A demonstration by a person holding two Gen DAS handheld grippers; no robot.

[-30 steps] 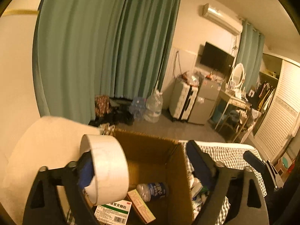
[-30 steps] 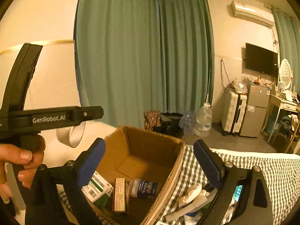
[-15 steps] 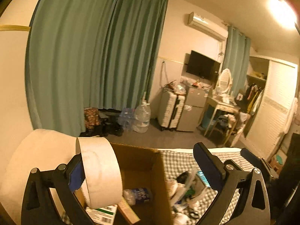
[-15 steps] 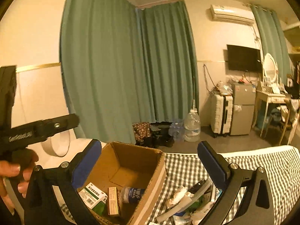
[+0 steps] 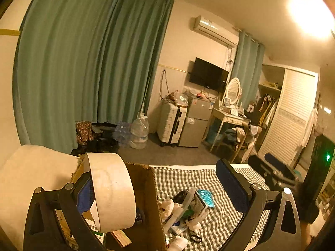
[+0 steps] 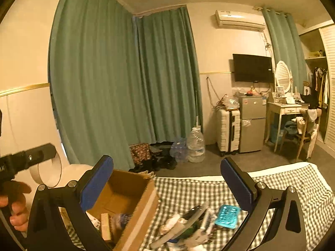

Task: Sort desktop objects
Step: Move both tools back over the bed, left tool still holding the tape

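Left wrist view: the left gripper [image 5: 159, 190] is held roughly level above the near edge of the checked bed cover [image 5: 201, 179], w/ jaws spread wide and nothing pinched between them. A tape roll [image 5: 111, 190] is seen hanging on the left finger, threaded through its core, over the open cardboard box [image 5: 144, 190]. The box interior is largely hidden by the roll; only corners of a couple of cartons are made out at the bottom edge. To the right of the box, a pile of small items [image 5: 188, 207] lies on the cover, incl. a teal blister pack [image 5: 206, 197]; the rest is too jumbled to name. At far right, part of the other gripper is cut off by the frame edge.

Right wrist view: the right gripper [image 6: 167, 183] is held level, jaws released and wide apart, empty. The box [image 6: 134, 196] sits below the left finger, at the left edge of the cover; contents are blurred, a slim carton approx. discernible. The pile is smeared by motion blur. At far left, a hand [image 6: 14, 207] is seen gripping the other tool's handle, mostly cropped, w/ the tape roll [image 6: 45, 172] dangling beyond it.
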